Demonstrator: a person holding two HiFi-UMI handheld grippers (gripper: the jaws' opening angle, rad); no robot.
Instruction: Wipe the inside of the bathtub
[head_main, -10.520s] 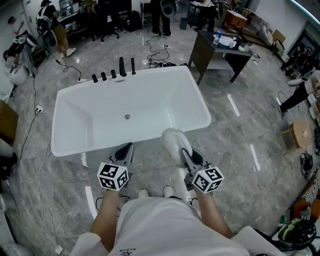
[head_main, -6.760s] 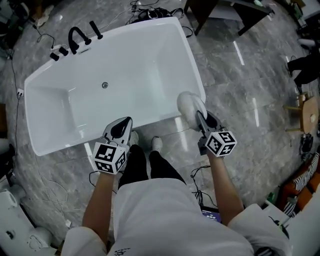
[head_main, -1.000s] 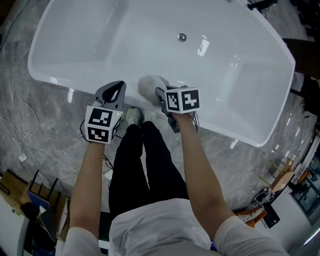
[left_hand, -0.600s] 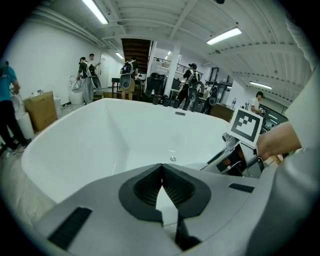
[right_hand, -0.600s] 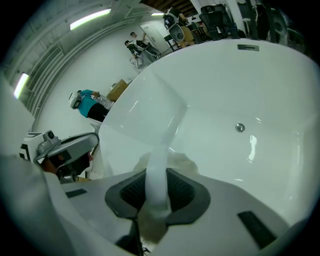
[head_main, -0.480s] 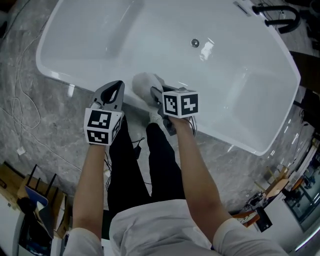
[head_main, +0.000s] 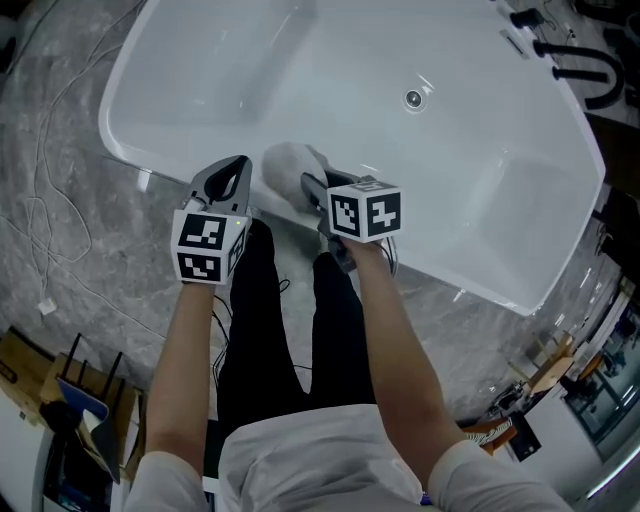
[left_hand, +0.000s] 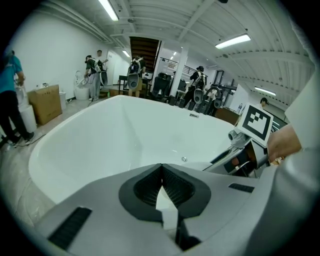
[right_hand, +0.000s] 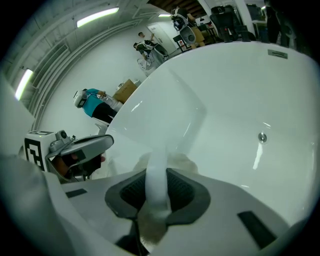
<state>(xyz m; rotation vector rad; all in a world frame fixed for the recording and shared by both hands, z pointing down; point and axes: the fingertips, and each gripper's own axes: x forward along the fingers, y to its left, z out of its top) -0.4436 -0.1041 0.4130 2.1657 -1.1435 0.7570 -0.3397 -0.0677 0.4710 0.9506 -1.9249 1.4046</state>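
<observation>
The right claw (head_main: 310, 186), pinching a white cloth (head_main: 285, 165), is hovering at the bathtub's (head_main: 450, 200) near rim — its inside lying just ahead and below — beside the empty, pressed-together left claw (head_main: 232, 172).

One bathtub (head_main: 350, 60), one drain (head_main: 414, 98), one pad (head_main: 285, 168), a left gripper (head_main: 238, 166) and right gripper (head_main: 309, 183), perhaps seven bystanders (left_hand: 134, 75).
</observation>
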